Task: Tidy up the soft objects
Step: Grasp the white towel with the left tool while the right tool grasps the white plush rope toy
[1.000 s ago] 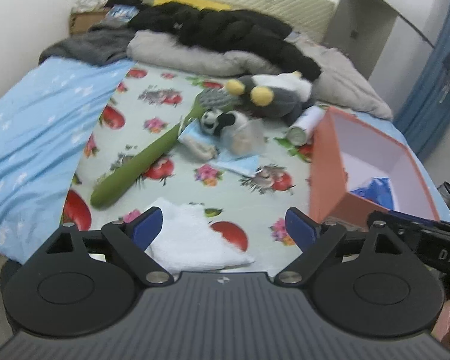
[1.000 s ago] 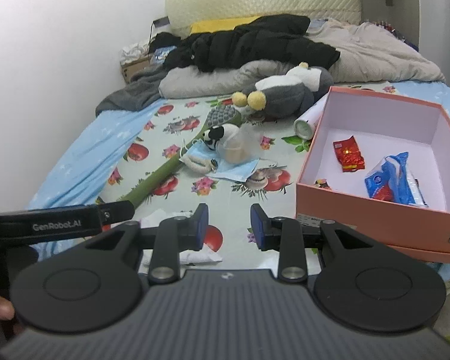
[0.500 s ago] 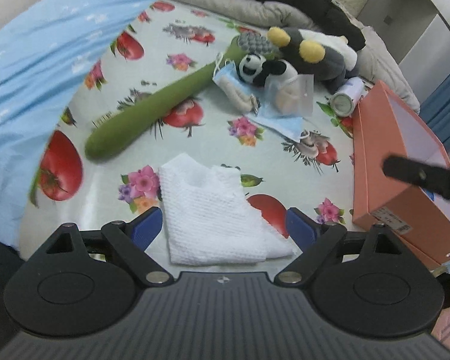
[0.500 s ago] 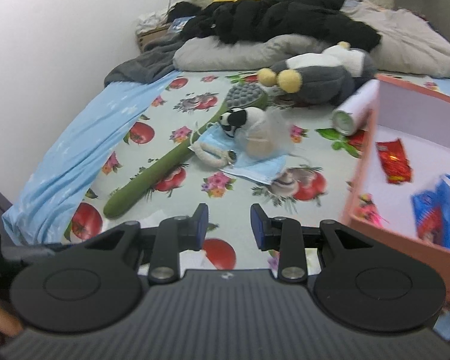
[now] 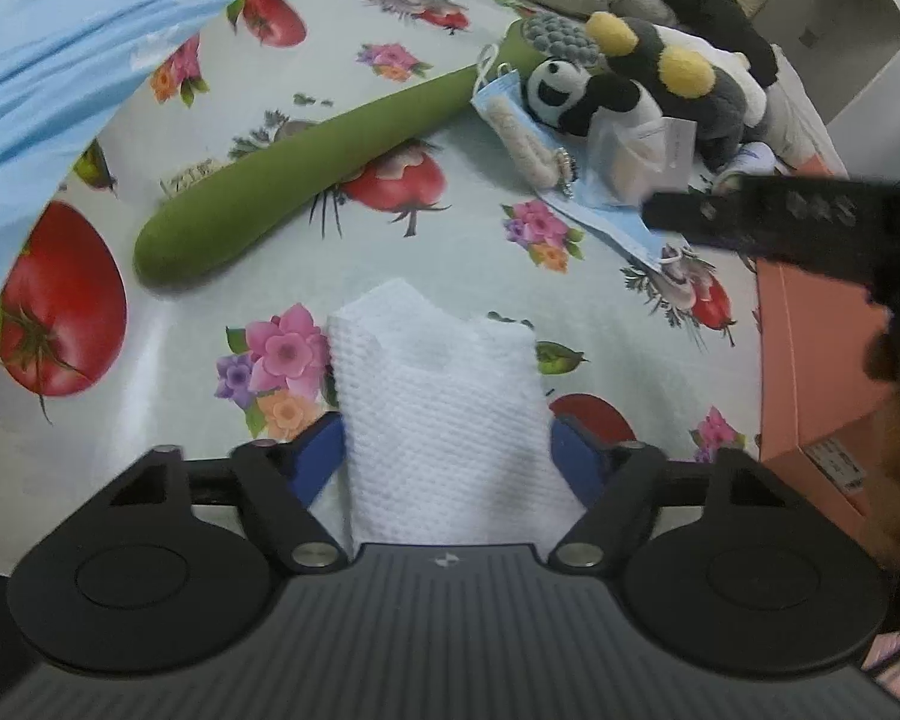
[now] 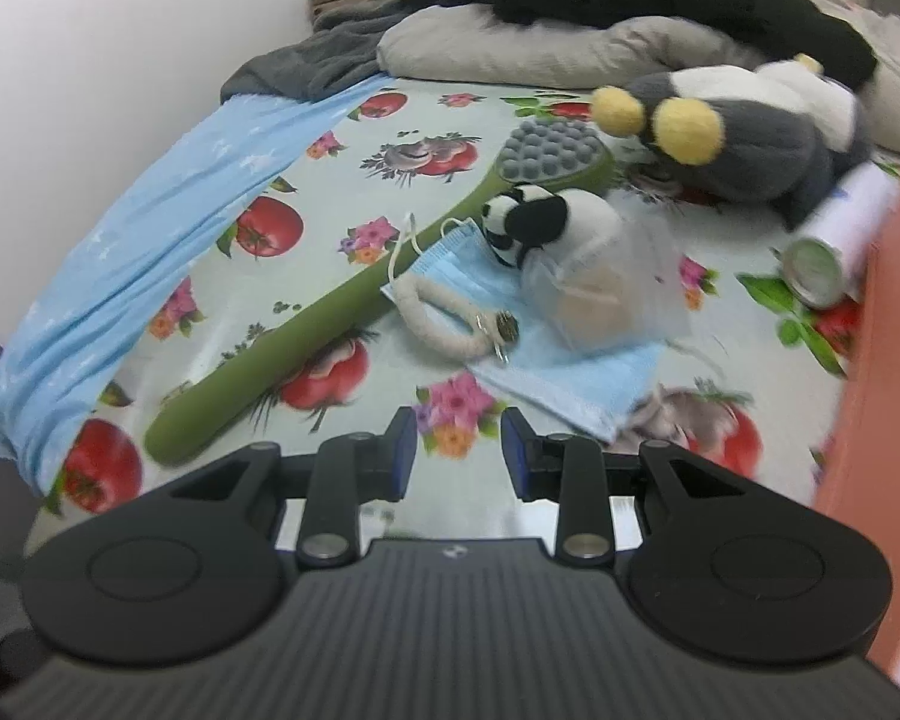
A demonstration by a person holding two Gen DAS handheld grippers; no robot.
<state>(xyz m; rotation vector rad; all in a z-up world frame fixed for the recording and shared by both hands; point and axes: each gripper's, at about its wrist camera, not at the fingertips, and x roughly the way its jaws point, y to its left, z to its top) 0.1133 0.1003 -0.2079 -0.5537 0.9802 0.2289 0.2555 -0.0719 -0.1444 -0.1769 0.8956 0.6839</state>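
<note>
- Left gripper straddles the near end of the white cloth; its jaws have just been closing, the blue pads stand at the cloth's two side edges, and I cannot tell whether they press it yet, so I count it as not yet grasped.
- I see the cloth lying folded and flat on the fruit-and-flower bedsheet, close to the near edge of the bed, well apart from the other soft things.
- I judge it very light, limp and waffle-textured: it should bunch rather than slip, but a hold on one layer may let the folds fall open, so I would pinch through the whole stack near this end.
- Right gripper hangs over bare sheet with its jaws part-way apart and nothing between them, just short of the blue face mask.
- Beyond the cloth I see the long green massage bat, stiffer-looking, best taken mid-handle.
- Farther back, the small panda plush and the grey plush with yellow pompoms sit together on the mask.
- An orange box stands to the right, likely the destination.
</note>
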